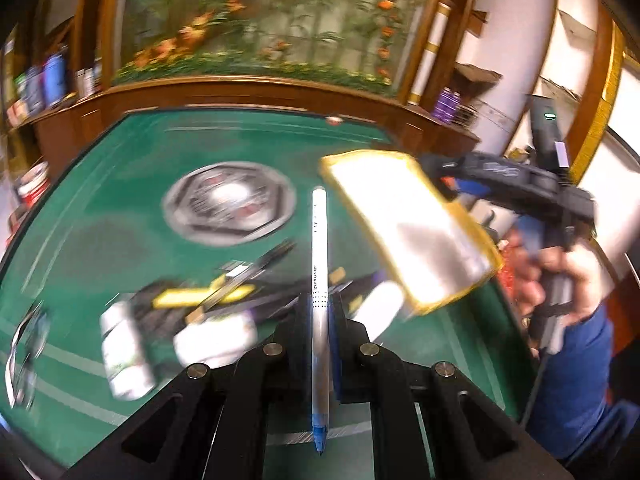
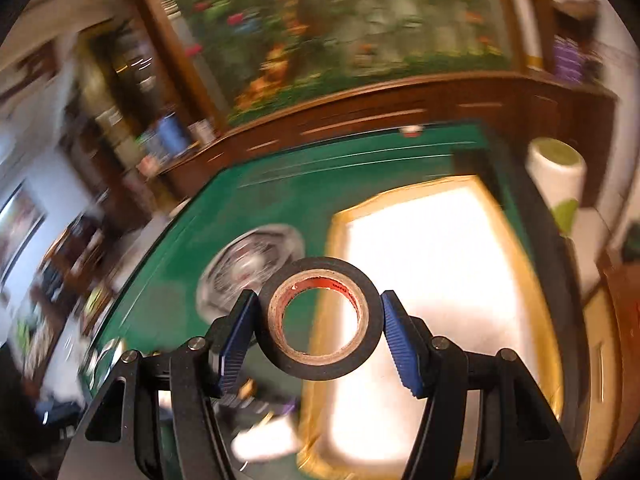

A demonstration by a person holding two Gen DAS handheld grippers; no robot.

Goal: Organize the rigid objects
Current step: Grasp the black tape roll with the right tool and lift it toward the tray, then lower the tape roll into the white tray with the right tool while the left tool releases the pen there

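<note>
Left gripper [image 1: 320,320]: clenched on a white-and-silver pen [image 1: 320,280], low in the centre of the left wrist frame; the blue pads press the barrel from both sides.
Pen: runs almost straight up the frame, blue tip at the bottom near the gripper body, white end pointing toward the middle of the table.
Right gripper [image 2: 320,318]: grasping a roll of black tape [image 2: 320,324], lower centre of the right wrist frame; a ribbed blue pad [image 2: 402,348] touches the roll on each side.
Tape roll: stands on edge, its open brown cardboard core facing the camera, green table visible through the hole.
Tray [image 1: 408,232]: silver with a gold rim, right of centre in the left wrist frame; in the right wrist frame it fills the right half, glaring white, behind and below the tape.
Table [image 1: 140,160]: green surface with pale lines, wooden edge at the far side.
Hexagonal dish [image 1: 230,204]: silvery, on the table left of the tray, centre of the left wrist frame; blurred.
Clutter [image 1: 192,304]: white bottles and black-and-yellow items lying together at lower left of the left wrist frame, too smeared to name further.
Person's right hand [image 1: 568,280]: at the right edge of the left wrist frame, wrapped round the right gripper's handle.
Background: a floral picture in a wooden frame at the top of both frames.
</note>
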